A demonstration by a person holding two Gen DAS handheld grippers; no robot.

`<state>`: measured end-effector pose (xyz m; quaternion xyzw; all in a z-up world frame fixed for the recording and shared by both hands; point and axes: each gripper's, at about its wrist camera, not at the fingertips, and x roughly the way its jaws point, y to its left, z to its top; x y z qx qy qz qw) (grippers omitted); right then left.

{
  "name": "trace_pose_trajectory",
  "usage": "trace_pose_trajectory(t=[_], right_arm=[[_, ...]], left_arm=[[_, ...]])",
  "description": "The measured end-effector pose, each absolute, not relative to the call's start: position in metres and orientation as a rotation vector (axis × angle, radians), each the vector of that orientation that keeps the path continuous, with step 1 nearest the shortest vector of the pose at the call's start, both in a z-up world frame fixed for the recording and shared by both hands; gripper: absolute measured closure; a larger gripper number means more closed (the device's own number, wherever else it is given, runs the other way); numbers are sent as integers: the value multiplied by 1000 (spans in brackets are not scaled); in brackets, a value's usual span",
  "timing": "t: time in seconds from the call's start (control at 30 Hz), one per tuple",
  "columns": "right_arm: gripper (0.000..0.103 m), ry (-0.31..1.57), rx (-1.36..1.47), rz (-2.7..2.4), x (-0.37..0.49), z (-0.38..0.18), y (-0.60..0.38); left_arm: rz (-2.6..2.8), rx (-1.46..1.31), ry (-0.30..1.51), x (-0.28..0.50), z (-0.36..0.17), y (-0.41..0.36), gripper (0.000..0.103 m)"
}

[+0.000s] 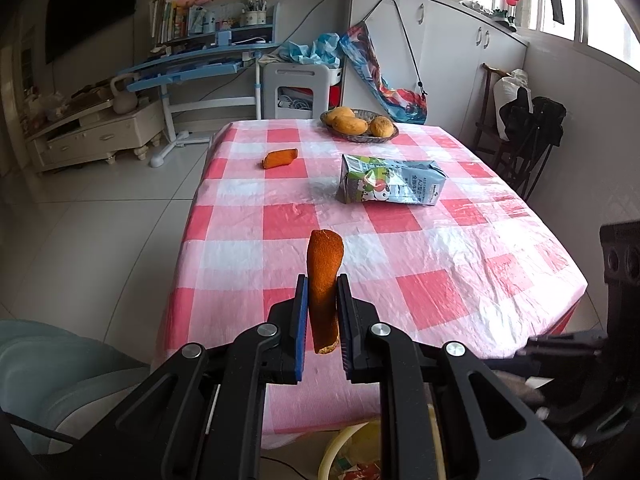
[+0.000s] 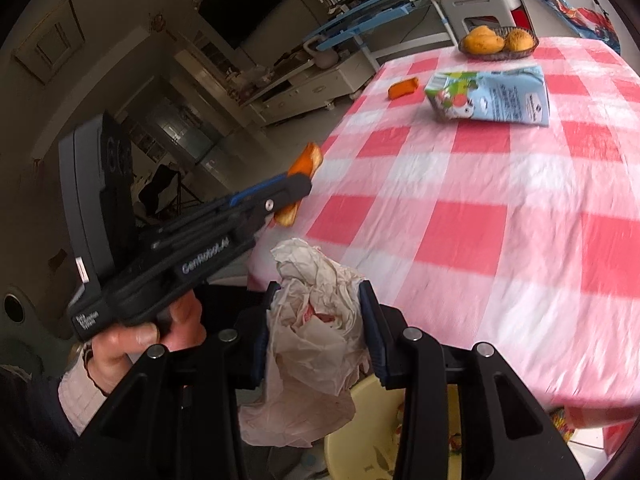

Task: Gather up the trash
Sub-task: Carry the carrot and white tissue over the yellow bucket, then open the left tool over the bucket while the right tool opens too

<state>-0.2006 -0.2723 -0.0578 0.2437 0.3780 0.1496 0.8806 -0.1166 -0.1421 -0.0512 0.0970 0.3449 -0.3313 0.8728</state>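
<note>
Orange peel strip (image 1: 325, 280) stands upright, clamped; crumpled white tissue (image 2: 316, 312) is pinched above a yellow bin (image 2: 360, 440).

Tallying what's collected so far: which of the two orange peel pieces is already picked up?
The peel strip clamped upright in the left claw; the other peel piece lies loose on the checked tablecloth.

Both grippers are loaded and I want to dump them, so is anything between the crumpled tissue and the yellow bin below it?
Nothing visible blocks it. The right gripper holds the crumpled tissue just off the table edge, and the yellow bin sits open directly beneath. The left gripper, with its orange peel, is off to the side.
</note>
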Motion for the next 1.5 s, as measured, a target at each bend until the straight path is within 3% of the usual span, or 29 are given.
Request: trace_pose_trajectory(t=[0.33,0.6,0.97,1.1,1.2,1.33,1.5], right_arm=[[62,868,469,295,-223,-71,-249],[45,919,450,212,-252,-77,-243],[43,843,450,116,-275,-64,-253],[32,777,406,21,-279,-55,-261],[29,758,402,-54,-280,-55,-269],[25,749,421,-109,-283,-58,-277],[21,747,431,-138,-290,-60,-280]], left_arm=[[-710,208,718,-138,-50,-132,89],[-742,238,724,-166,-54,-127,89],[-814,284,801,-206,-72,-124,89],[-883,336,893,-216,-88,-133,89],[-912,416,971,-224,-106,-143,79],[-883,474,891,-235,-103,-147,46],[-777,414,800,-222,-90,-135,37]])
